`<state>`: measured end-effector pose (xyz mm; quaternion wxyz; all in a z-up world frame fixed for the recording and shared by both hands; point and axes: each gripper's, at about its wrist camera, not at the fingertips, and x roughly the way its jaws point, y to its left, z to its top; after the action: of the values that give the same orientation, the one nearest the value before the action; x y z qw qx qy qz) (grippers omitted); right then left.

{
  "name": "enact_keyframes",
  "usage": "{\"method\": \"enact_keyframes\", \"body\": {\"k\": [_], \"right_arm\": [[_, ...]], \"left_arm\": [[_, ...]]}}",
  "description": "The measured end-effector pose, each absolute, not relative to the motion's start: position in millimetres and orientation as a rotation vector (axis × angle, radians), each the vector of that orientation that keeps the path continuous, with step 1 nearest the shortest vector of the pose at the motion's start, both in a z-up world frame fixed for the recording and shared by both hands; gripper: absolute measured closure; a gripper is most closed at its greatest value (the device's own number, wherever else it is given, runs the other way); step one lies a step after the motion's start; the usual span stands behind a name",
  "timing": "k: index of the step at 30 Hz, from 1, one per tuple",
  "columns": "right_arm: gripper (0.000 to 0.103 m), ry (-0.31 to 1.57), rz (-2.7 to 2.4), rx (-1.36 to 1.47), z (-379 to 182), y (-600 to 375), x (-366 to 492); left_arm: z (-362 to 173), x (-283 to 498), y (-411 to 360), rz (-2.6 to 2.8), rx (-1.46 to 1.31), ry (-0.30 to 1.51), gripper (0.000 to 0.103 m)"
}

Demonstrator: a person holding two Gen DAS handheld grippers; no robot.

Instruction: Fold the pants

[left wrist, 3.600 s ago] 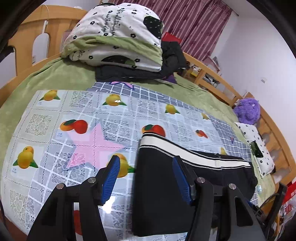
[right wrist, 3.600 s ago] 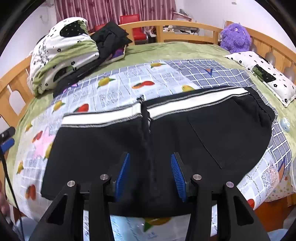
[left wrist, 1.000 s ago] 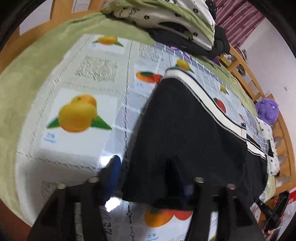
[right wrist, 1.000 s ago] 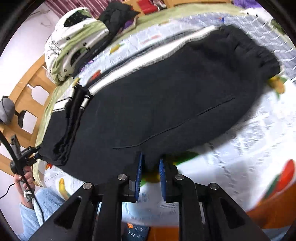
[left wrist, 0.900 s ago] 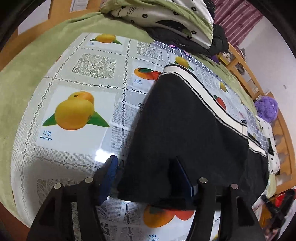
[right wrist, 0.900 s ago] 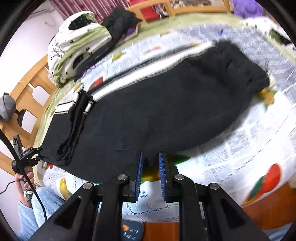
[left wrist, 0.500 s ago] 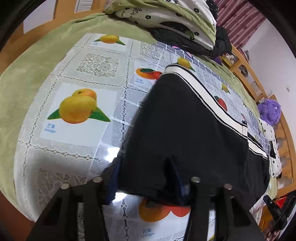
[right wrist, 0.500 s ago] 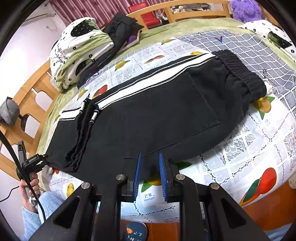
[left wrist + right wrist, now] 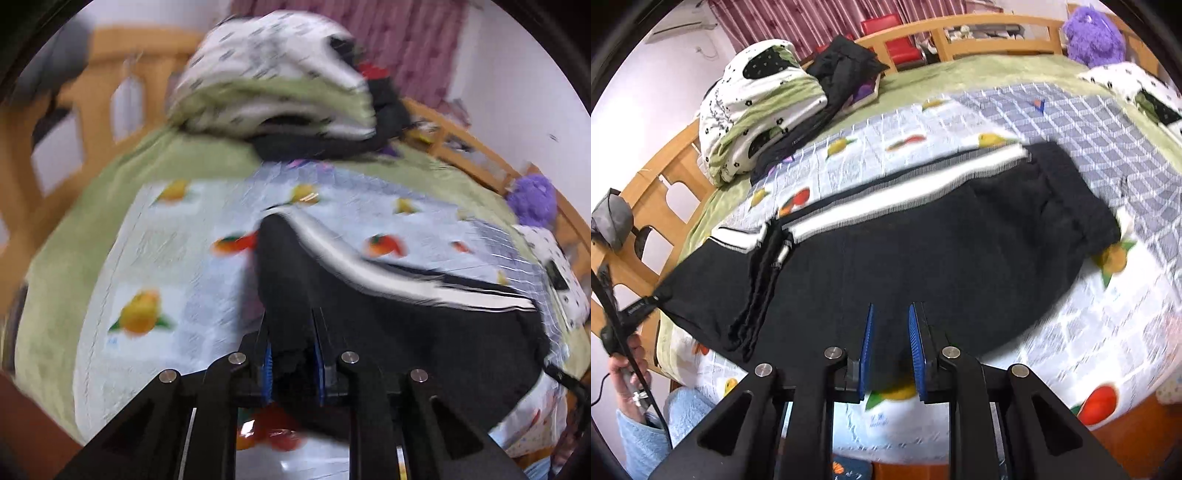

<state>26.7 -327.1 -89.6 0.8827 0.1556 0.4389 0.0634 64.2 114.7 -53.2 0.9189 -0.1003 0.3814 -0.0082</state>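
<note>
- Black pants [image 9: 923, 258] lie on the fruit-print cloth [image 9: 1108, 350]; left gripper [image 9: 291, 363], jaws just closed, and right gripper [image 9: 892, 347] pinch the near edge.
- Lift both evenly, carrying it far.

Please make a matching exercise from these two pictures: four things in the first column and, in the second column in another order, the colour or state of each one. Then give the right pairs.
Column 1
1. pants
2. plush toy
3. left gripper
4. folded quilt

Column 2
A. purple
B. white with small black flowers and green
C. black with a white stripe
D. shut on the pants' near edge

Right pairs: 1-C, 2-A, 3-D, 4-B
</note>
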Motion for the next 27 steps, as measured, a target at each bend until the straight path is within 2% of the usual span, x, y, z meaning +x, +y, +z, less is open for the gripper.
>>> {"method": "enact_keyframes", "body": {"k": [6, 14, 17, 19, 23, 26, 27], "right_arm": [[0.083, 0.842, 0.145, 0.295, -77, -351, 29], [0.083, 0.886, 0.097, 0.382, -119, -402, 16], [0.083, 0.881, 0.121, 0.459, -119, -411, 18], [0.083, 0.864, 0.129, 0.446, -114, -406, 20], [0.081, 0.863, 0.21, 0.445, -114, -383, 31], [0.077, 0.882, 0.278, 0.465, -119, -361, 47], [0.076, 0.884, 0.293, 0.476, -121, -355, 52]], "left_arm": [[-24, 64, 13, -0.252, -0.17, 0.744, 0.088], [-57, 57, -110, -0.446, -0.098, 0.837, 0.088], [-70, 54, -134, -0.515, -0.083, 0.885, 0.087], [-77, 51, -137, -0.55, -0.078, 0.941, 0.081], [-73, 46, -112, -0.551, -0.123, 0.962, 0.077], [-66, 42, -74, -0.566, -0.195, 0.933, 0.058], [-63, 38, -59, -0.549, -0.209, 0.917, 0.055]]}}
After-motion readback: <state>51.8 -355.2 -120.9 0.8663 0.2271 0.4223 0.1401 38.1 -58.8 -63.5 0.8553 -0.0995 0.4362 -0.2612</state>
